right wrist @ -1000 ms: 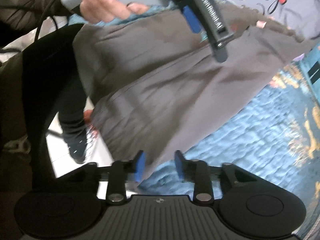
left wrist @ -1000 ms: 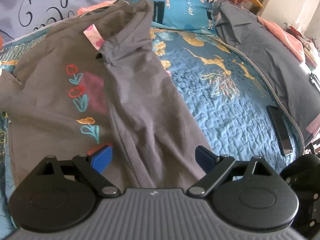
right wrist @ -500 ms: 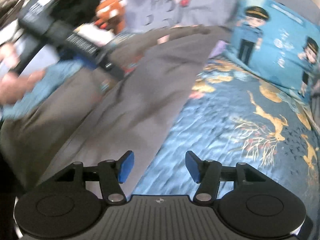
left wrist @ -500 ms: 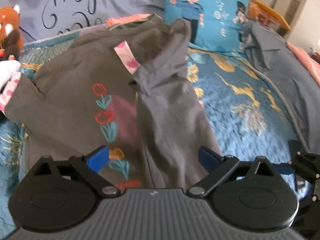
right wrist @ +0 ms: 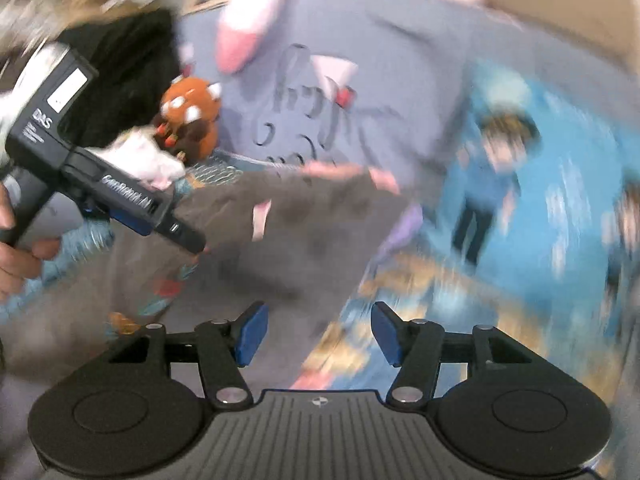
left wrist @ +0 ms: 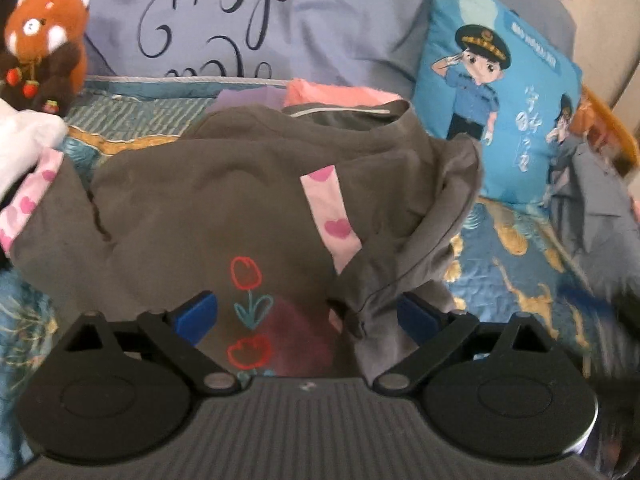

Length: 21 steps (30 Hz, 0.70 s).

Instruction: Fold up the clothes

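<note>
Garment: a grey-brown top (left wrist: 208, 216) with tulip drawings on the chest and pink cuffs with hearts; it lies spread on the bed, one side already laid over the middle.
Left tool: the left tool (left wrist: 308, 320) has its blue pads wide apart and holds nothing; it hangs just above the lower chest of the garment, and the folded grey edge lies beside its right pad.
Right tool: the right tool (right wrist: 316, 334) is also apart, its jaws have just been opening, and nothing is between them; it is over the right border of the garment, where the cloth meets the quilt. This view is strongly blurred.
Folded sleeve: the sleeve with the pink heart cuff (left wrist: 330, 216) lies across the body of the garment, near its middle.
Other cuff: a second pink cuff (left wrist: 24, 208) sticks out at the left side of the garment.
How it handles: I judge the cloth light, soft and limp; it will sag and wrinkle, so it should be lifted slowly.
Where to hold: best by a seam, the hem or the shoulder edge, with a thin pinch of cloth.
Quilt: a blue quilt (left wrist: 516, 280) with golden figures lies under the garment.
Pillows: behind the garment, a lilac pillow (left wrist: 320, 32) with cursive writing I cannot read in full, and a blue cartoon cushion (left wrist: 508, 120) with characters too small to read.
Plush: an orange toy animal (left wrist: 44, 40) sits behind the left sleeve.
</note>
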Each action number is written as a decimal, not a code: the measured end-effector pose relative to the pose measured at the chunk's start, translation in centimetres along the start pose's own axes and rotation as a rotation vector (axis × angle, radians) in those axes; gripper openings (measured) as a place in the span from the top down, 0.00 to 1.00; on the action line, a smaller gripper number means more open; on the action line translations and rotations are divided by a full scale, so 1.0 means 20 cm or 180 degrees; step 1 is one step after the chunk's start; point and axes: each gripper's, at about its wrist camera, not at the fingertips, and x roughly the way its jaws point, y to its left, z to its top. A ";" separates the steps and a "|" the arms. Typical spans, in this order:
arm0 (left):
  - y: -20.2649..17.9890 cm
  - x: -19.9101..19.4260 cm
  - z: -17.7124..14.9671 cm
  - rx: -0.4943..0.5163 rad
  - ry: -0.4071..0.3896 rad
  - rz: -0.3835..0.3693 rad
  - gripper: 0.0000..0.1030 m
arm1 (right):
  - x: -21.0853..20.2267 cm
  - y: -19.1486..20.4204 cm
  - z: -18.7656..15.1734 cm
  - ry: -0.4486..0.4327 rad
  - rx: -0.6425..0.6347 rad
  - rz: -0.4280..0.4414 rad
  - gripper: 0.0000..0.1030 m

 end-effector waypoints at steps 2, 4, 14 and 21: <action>-0.02 0.01 -0.04 0.0240 0.0005 -0.0032 0.05 | 0.09 -0.05 0.12 0.0006 -0.0520 0.0028 0.47; -0.04 0.01 -0.08 0.0505 0.0011 -0.0051 0.05 | 0.20 -0.09 0.25 0.0100 -0.0967 0.0144 0.48; -0.08 0.04 -0.07 0.0982 -0.0176 -0.0367 0.01 | 0.74 -0.08 0.53 0.0894 -0.1890 0.0433 0.64; 0.02 0.14 -0.07 0.0893 -0.0053 -0.0473 0.00 | 0.84 0.01 0.53 0.1192 -0.2205 0.0437 0.94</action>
